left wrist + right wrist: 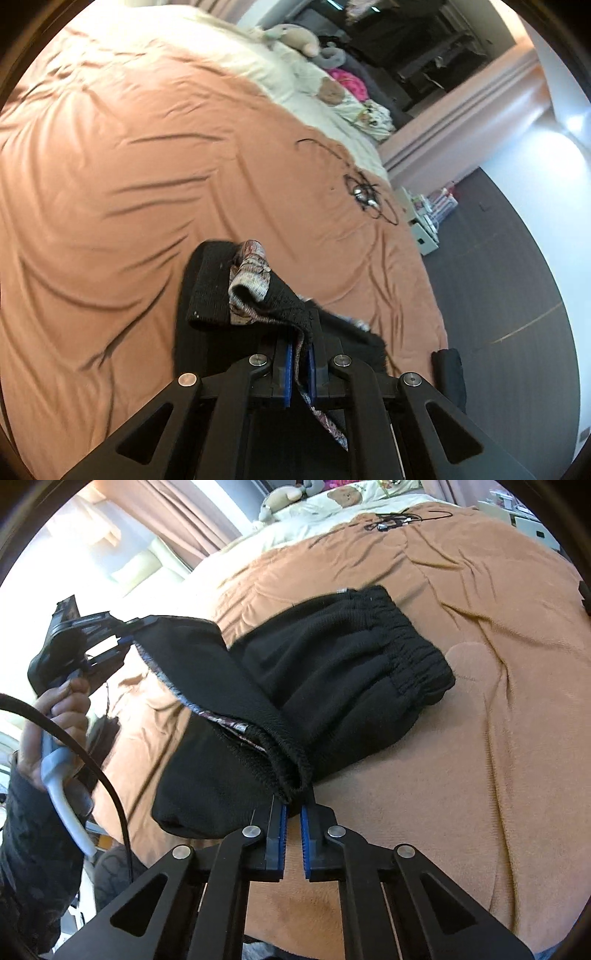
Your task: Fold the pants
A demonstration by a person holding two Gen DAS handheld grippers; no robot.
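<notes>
1. Right wrist view: the black pants lie on the orange bedspread, already doubled, with the elastic waistband resting flat at the far right of the garment.

2. The leg ends are lifted off the bed. The right gripper has its jaws clamped on one ribbed cuff, directly in front of its blue pads.

3. The left gripper is seen at the far left in this view, held by the person's hand. Its jaws are closed on the other corner of the leg ends, and the hem is stretched between the two grippers.

4. Left wrist view: the left gripper pinches black knit fabric with a patterned lining between its pads; the cloth hangs over the fingers and hides part of the bed.

5. The important relation, as I judge it: the long axis of the pants runs from the held cuffs away toward the waistband, up and to the right in the right wrist view. The waistband lies beyond the right gripper, which is the nearer one to it.

6. The next move probably carries both cuffs along this axis, over the lying part, to meet the waistband. Both grippers should travel together, or the hem may twist.

7. A tangle of black cable lies on the bedspread, well apart from the pants.
</notes>
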